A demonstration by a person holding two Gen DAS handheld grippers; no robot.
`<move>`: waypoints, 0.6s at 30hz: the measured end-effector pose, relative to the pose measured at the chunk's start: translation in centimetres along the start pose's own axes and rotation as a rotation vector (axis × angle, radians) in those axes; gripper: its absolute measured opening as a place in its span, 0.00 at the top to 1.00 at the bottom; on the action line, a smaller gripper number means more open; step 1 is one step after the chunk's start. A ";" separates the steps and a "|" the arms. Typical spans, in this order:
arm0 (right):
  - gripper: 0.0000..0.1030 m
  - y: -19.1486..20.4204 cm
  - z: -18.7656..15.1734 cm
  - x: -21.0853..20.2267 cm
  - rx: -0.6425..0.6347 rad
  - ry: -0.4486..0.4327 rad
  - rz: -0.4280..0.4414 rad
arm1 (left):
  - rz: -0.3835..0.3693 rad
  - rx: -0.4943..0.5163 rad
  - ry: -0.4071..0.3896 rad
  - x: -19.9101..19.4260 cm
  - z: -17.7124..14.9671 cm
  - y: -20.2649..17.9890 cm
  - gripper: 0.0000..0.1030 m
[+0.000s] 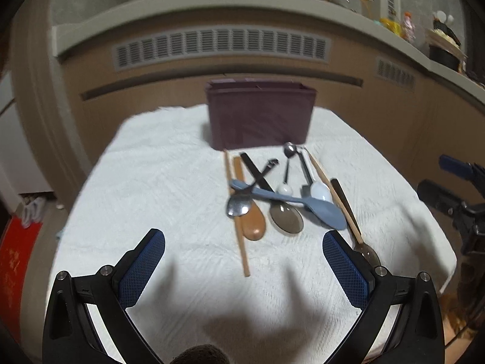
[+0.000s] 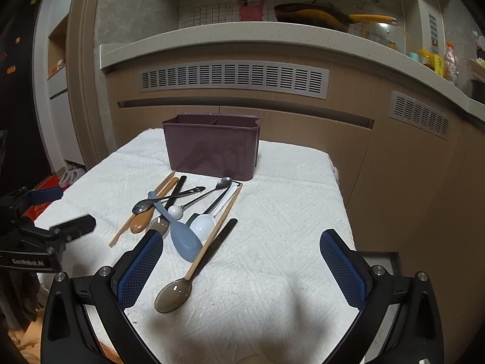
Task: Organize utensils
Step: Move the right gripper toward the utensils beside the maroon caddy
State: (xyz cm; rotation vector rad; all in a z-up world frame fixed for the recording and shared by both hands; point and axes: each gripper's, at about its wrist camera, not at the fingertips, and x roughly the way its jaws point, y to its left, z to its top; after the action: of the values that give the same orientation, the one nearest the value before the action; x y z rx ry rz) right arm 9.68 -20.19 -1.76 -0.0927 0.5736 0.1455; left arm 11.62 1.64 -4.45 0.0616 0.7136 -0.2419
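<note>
A heap of utensils lies on a white cloth in front of a dark purple divided holder (image 1: pixel 260 115) (image 2: pixel 212 148). Across the heap lies a blue-grey spoon (image 1: pixel 321 209) (image 2: pixel 183 239). Around it are a brown wooden spoon (image 1: pixel 254 226) (image 2: pixel 141 221), a metal spoon (image 1: pixel 238 207) (image 2: pixel 140 207), a white spoon (image 1: pixel 320 189) (image 2: pixel 202 226), chopsticks (image 1: pixel 242 242) (image 2: pixel 212 236) and a smoky translucent spoon (image 2: pixel 173 295). My left gripper (image 1: pixel 244 238) hangs open over the near cloth, short of the heap. My right gripper (image 2: pixel 241 239) is open too, right of the heap, nothing between its fingers.
The white cloth (image 1: pixel 169 188) (image 2: pixel 288 206) covers a small table whose edges drop off left, right and behind the holder. A kitchen counter with vent grilles (image 2: pixel 233 79) stands close behind. Each gripper shows at the other view's edge: the right gripper (image 1: pixel 448 194), the left gripper (image 2: pixel 60 227).
</note>
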 end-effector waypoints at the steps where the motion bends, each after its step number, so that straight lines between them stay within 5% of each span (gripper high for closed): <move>1: 0.00 -0.1 0.0 0.3 0.003 0.008 -0.005 | -0.014 0.007 0.011 0.8 0.2 0.1 0.00; 7: 0.00 -1.4 -0.3 2.2 0.017 0.087 -0.028 | -0.106 -0.028 0.062 4.0 1.5 1.4 0.00; 15: 0.00 -1.3 0.6 2.9 0.005 0.072 -0.029 | -0.116 -0.119 0.137 7.6 2.6 3.7 0.01; 18: 0.00 -1.4 0.4 3.3 -0.012 0.068 -0.025 | -0.098 -0.090 0.150 8.2 2.6 3.2 0.10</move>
State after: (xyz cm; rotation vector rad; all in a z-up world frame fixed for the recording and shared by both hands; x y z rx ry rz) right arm 12.87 -21.13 -3.15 -0.1163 0.6396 0.1221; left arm 20.08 2.77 -7.93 -0.0417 0.8767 -0.3003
